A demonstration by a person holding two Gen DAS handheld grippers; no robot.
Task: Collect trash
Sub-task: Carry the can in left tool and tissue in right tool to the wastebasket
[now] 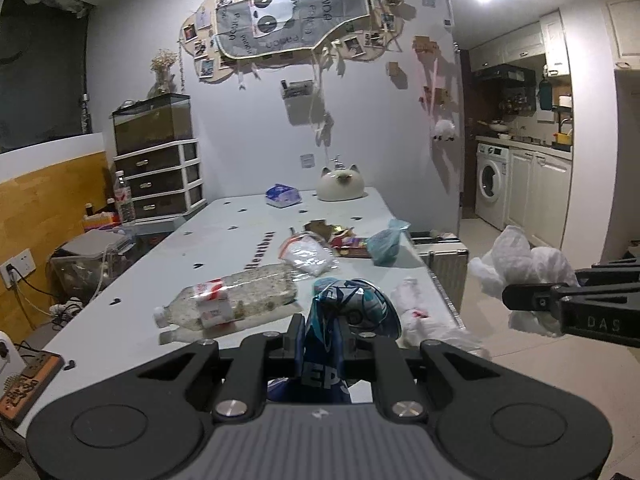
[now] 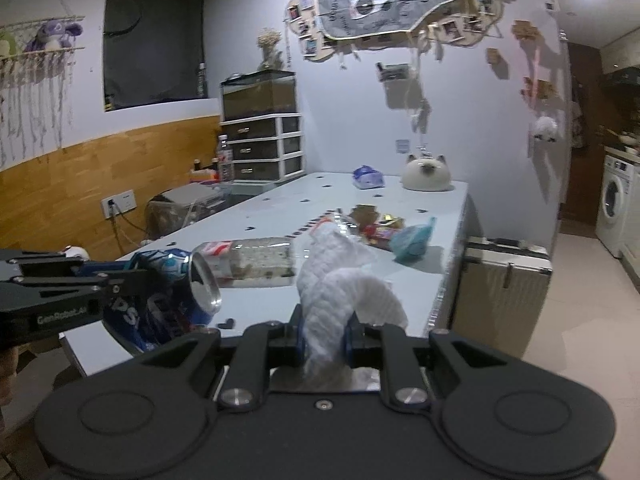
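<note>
My left gripper [image 1: 320,340] is shut on a crushed blue Pepsi can [image 1: 340,312] and holds it above the near end of the white table [image 1: 224,240]. The can also shows in the right wrist view [image 2: 168,292], held by the left gripper [image 2: 120,280]. My right gripper [image 2: 324,336] is shut on a crumpled white paper towel [image 2: 340,280]; the towel also shows in the left wrist view [image 1: 520,268], off the table's right side. An empty plastic bottle [image 1: 232,296] lies on the table, with a clear bag [image 1: 308,256], a teal bag [image 1: 386,242] and wrappers [image 1: 340,236] beyond.
A cat-shaped ceramic pot [image 1: 340,186] and a tissue pack [image 1: 283,195] sit at the table's far end. A silver suitcase [image 2: 504,284] stands right of the table. Drawers [image 1: 160,176] with a tank stand at the left. A washing machine [image 1: 492,184] is at the far right.
</note>
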